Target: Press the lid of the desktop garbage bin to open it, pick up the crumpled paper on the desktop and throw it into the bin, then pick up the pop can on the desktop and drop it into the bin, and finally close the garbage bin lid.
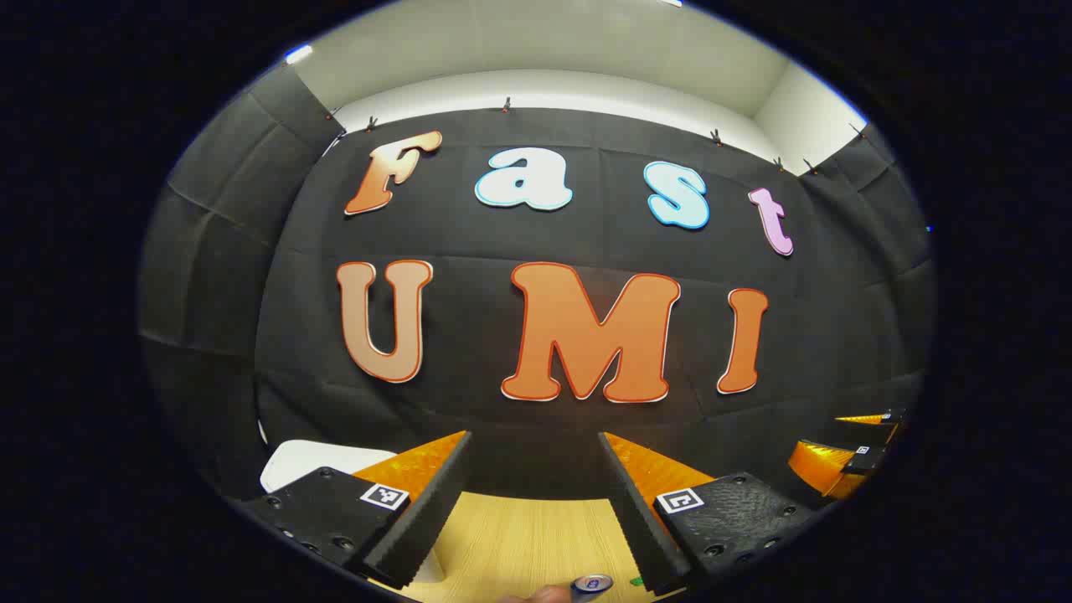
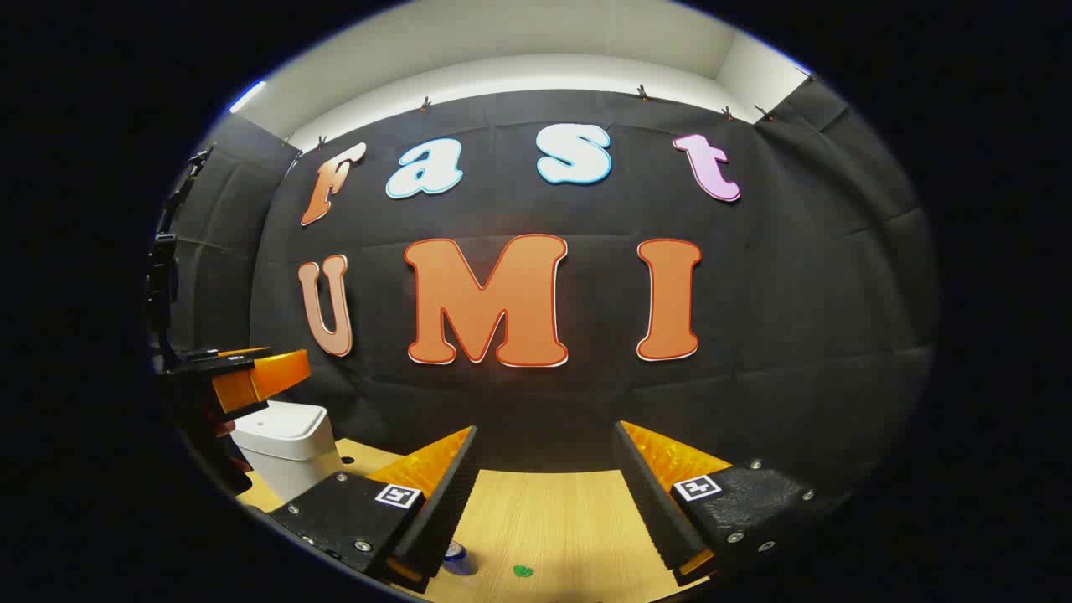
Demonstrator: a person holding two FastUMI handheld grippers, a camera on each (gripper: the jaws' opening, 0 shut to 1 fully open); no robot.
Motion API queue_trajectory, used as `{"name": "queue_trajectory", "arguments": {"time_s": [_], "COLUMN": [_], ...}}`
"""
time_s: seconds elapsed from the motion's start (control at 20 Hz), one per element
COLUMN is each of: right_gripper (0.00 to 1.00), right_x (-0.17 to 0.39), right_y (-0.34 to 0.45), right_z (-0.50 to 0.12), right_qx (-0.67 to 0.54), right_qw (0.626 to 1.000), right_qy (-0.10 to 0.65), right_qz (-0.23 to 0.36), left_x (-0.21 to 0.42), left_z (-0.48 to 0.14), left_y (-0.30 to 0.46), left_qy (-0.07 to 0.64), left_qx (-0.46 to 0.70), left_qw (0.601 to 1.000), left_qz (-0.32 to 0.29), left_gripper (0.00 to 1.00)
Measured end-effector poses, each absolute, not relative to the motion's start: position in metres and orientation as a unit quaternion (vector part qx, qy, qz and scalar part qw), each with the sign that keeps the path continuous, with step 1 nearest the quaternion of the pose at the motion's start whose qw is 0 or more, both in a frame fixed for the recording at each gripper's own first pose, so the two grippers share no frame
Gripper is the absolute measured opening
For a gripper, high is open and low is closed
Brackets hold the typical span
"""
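Left gripper (image 1: 534, 502) hangs above the wooden table (image 1: 519, 536) with its fingers spread wide and nothing between them; each finger carries a small square black-and-white marker, which is a code pattern, not readable writing. Just under its fingertips, at the near edge of the left gripper view, the top of the pop can (image 1: 592, 583) peeks up, its label too small to read. Behind its left finger sits the white garbage bin (image 1: 306, 461), lid down. Off to its right, the other gripper's fingers show at the edge. In the right gripper view, the right gripper (image 2: 544, 494) is likewise released, fingers apart and bare, with the same square markers on them. The pop can (image 2: 456, 554) lies close beside its left fingertip, and a small green scrap (image 2: 523, 571) rests on the table between its fingers. Farther left stands the bin (image 2: 285, 444), with the left gripper (image 2: 251, 373) poised just above it.
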State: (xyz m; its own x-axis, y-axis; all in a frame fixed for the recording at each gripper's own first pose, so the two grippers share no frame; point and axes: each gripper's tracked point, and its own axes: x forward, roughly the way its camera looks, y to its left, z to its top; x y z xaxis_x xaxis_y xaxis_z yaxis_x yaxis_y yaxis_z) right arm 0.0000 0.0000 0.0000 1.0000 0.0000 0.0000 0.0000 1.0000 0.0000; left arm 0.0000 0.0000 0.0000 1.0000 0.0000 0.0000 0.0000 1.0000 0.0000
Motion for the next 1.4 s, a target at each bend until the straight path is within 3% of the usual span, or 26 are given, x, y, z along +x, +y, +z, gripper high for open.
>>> {"name": "queue_trajectory", "arguments": {"time_s": [0.25,0.45,0.5,0.85,1.4], "right_gripper": [0.93,0.94,0.94,0.94,0.94], "right_x": [-0.004,-0.003,-0.001,0.006,0.008], "right_y": [0.001,0.003,0.007,0.024,0.034], "right_z": [-0.021,-0.017,-0.014,-0.013,-0.018], "right_qx": [0.019,0.021,0.016,-0.005,-0.013], "right_qw": [0.999,1.0,1.0,1.0,1.0], "right_qy": [0.032,0.004,-0.004,-0.012,0.003], "right_qz": [0.021,0.009,0.009,0.001,-0.012], "left_x": [-0.025,-0.027,-0.027,-0.022,-0.022], "left_z": [-0.024,-0.033,-0.035,-0.038,-0.043], "left_y": [0.0,0.004,0.004,-0.01,-0.009], "left_qy": [0.014,0.036,0.039,0.031,0.038], "left_qx": [-0.033,-0.021,-0.017,0.008,0.017], "left_qw": [0.999,0.998,0.998,0.999,0.999], "left_qz": [0.039,0.046,0.044,0.004,0.0], "left_gripper": [0.88,0.9,0.87,0.9,0.88]}}
